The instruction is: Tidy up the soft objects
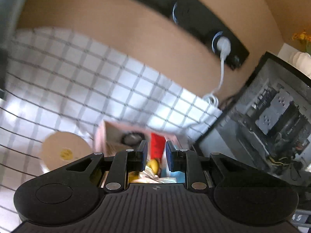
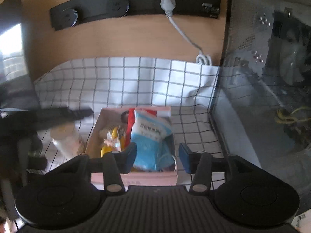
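A pink box (image 2: 136, 178) stands on the checked cloth and holds several soft packs: a blue and white pack (image 2: 149, 136), a red pack (image 2: 130, 124) and a yellow item (image 2: 114, 136). My right gripper (image 2: 157, 159) is open just above the box's near end, fingers either side of the blue pack. My left gripper (image 1: 155, 155) hovers over the same box (image 1: 101, 136), jaws partly open with nothing between them; the red pack (image 1: 157, 145) and the yellow item (image 1: 152, 165) show between its fingers. The left gripper also shows blurred in the right wrist view (image 2: 58, 114).
A round lidded jar (image 1: 64, 151) stands left of the box, also seen in the right wrist view (image 2: 66, 137). A computer case (image 2: 262, 77) stands at the right. A wall power strip (image 2: 136, 3) carries a white plug and cord (image 2: 180, 29).
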Available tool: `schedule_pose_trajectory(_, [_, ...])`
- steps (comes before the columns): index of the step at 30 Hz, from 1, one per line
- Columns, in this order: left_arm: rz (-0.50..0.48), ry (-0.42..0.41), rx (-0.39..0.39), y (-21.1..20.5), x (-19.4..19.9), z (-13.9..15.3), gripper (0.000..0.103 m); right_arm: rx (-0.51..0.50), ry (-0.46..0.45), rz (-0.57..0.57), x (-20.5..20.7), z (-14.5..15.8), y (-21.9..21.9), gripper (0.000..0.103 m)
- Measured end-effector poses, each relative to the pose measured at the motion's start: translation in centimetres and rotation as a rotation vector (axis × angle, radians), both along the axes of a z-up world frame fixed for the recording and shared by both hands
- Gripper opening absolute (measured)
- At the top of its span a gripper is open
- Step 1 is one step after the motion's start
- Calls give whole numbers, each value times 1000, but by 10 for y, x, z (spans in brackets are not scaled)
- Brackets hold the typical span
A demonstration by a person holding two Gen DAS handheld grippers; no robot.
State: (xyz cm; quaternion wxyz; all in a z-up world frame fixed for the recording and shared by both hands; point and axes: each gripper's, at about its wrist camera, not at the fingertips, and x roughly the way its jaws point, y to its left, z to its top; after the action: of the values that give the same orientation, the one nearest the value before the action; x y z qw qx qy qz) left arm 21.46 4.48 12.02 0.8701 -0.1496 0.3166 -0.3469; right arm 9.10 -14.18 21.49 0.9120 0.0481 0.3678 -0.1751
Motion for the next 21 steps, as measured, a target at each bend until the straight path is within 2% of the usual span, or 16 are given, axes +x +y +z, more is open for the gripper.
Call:
schedule_pose_trajectory(3, [99, -70, 48, 9, -36, 0, 22, 40, 5, 88, -12, -17, -12, 51])
schedule_pose_trajectory(7, [219, -83, 139, 19, -99, -22, 22, 53, 26, 241, -31, -41, -17, 52])
schedule_pose_trajectory(10, [240, -90, 344, 18, -145, -43, 22, -1, 18, 403, -48, -61, -11, 58])
schedule_pose_trajectory(12, [242, -44, 465, 21, -168, -58, 22, -27, 39, 493, -53, -79, -4, 60])
schedule_pose_trajectory(14, [237, 12, 546, 22, -185, -68, 22, -17, 84, 565, -52, -95, 4, 60])
schedule_pose_trajectory(16, [251, 68, 577, 22, -194, -77, 22, 18, 116, 605, -49, -110, 10, 60])
schedule_pose_trajectory(19, [278, 119, 572, 14, -199, -93, 25, 37, 140, 630, -41, -128, 18, 60])
schedule_pose_trajectory(21, [311, 86, 550, 8, -205, -100, 32, 43, 157, 628, -35, -140, 18, 60])
